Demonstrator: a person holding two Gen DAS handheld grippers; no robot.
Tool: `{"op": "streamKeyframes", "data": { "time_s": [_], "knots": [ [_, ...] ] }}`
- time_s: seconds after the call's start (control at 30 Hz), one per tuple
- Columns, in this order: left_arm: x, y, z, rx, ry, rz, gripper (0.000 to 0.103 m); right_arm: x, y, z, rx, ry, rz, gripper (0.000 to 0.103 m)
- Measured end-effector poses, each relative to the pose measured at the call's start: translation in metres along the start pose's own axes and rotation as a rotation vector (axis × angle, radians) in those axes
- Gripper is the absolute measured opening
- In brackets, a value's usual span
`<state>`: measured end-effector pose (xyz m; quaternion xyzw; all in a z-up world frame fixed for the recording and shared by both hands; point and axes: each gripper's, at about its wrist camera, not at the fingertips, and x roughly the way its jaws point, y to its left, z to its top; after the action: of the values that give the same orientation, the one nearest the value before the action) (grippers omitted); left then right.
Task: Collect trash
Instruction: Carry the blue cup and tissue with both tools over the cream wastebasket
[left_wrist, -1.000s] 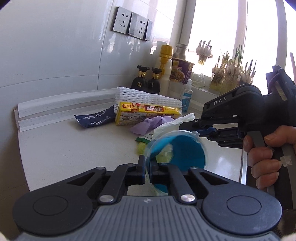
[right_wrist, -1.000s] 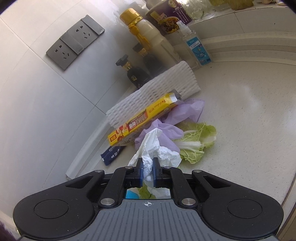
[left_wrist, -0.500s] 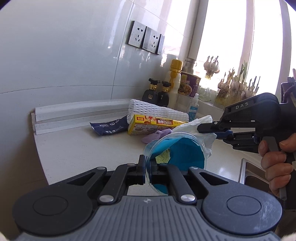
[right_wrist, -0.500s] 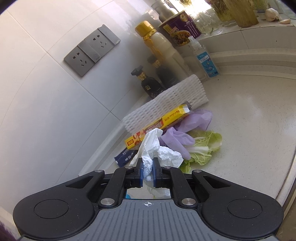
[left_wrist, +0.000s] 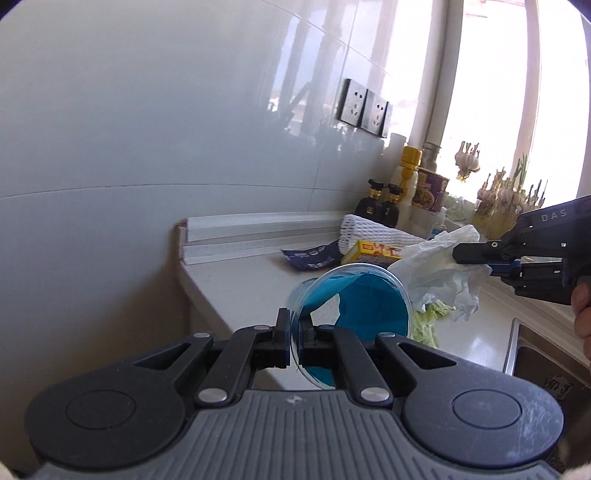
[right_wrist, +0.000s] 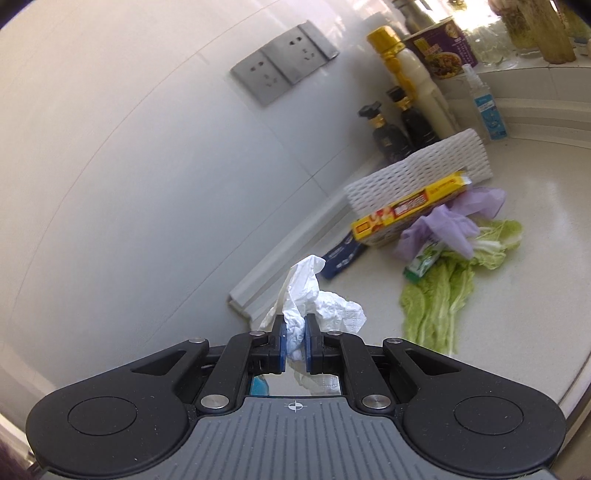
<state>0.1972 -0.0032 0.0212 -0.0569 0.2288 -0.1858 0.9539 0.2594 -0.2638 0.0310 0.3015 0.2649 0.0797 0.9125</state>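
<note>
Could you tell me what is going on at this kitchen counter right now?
A person is clearing trash with a gripper in each hand. The left gripper is shut on the rim of a clear plastic cup with blue inside. The right gripper is shut on a crumpled white tissue, held above the counter. Cabbage leaves, a purple glove and a yellow box remain there.

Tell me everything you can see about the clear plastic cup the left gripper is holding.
The clear plastic cup is thin and see-through, with a round open rim and blue material inside that covers much of its wall; a pale patch shows through near the bottom. It is tipped over, its mouth facing away from the camera toward the counter's clutter. The left gripper is shut on its wall, one finger inside and one outside, holding it in the air above the white counter. Nothing else visibly touches it.
</note>
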Motion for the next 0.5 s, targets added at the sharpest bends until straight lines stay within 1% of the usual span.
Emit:
{"op": "streamKeyframes", "data": {
  "time_s": [0.13,0.23,0.37,0.5],
  "knots": [
    [-0.018,0.032,-0.014,0.004,0.033,0.056,0.003,0.013,0.033,-0.027,-0.048,0.066,0.026,0.009],
    [-0.028,0.057,-0.029,0.009,0.066,0.098,0.003,0.028,0.060,-0.053,-0.109,0.116,0.050,0.009],
    [-0.033,0.089,-0.057,-0.001,0.135,0.148,0.003,0.058,0.093,-0.096,-0.204,0.198,0.057,0.009],
    [-0.030,0.112,-0.092,0.008,0.207,0.197,0.003,0.096,0.108,-0.145,-0.258,0.285,0.048,0.009]
  ]
}}
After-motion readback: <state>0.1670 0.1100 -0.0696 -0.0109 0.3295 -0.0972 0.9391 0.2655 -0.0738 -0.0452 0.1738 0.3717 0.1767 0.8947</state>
